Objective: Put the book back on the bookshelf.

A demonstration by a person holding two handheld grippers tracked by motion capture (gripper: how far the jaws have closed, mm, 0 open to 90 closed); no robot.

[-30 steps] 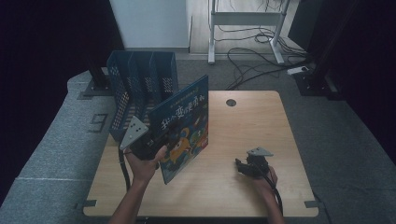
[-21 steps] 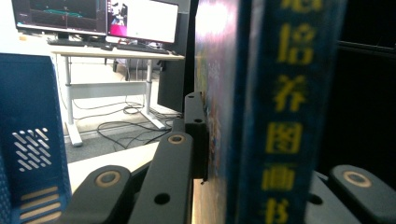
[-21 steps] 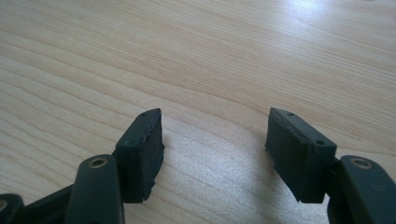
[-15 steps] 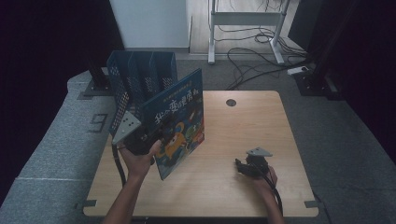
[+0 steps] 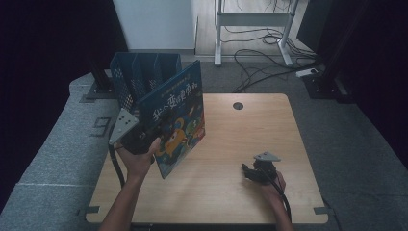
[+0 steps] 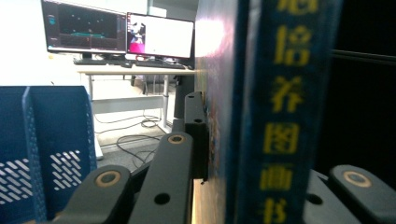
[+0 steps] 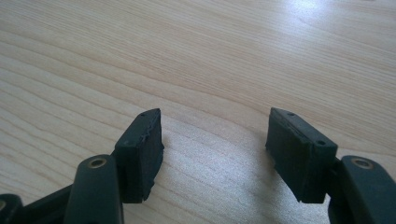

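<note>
A blue picture book point(image 5: 179, 119) with yellow lettering and cartoon figures stands upright and tilted above the left part of the wooden table point(image 5: 250, 130). My left gripper point(image 5: 153, 140) is shut on the book's lower left edge. In the left gripper view the book's spine point(image 6: 280, 116) sits between the black jaws of that left gripper point(image 6: 247, 140). A blue perforated file rack point(image 5: 139, 72) with several slots stands right behind the book at the table's back left corner. My right gripper point(image 5: 248, 172) rests low on the table at the front right, open, with bare wood between its pads point(image 7: 140, 149).
The table has a round cable hole point(image 5: 237, 105) near its far edge. Grey floor mats lie to the left. A white desk frame point(image 5: 255, 19) and loose cables lie beyond the table. Monitors point(image 6: 116, 32) on a desk show behind the rack in the left gripper view.
My left gripper has lifted the book a little and carried it leftward and back, closer to the blue rack. The right gripper has stayed put.
</note>
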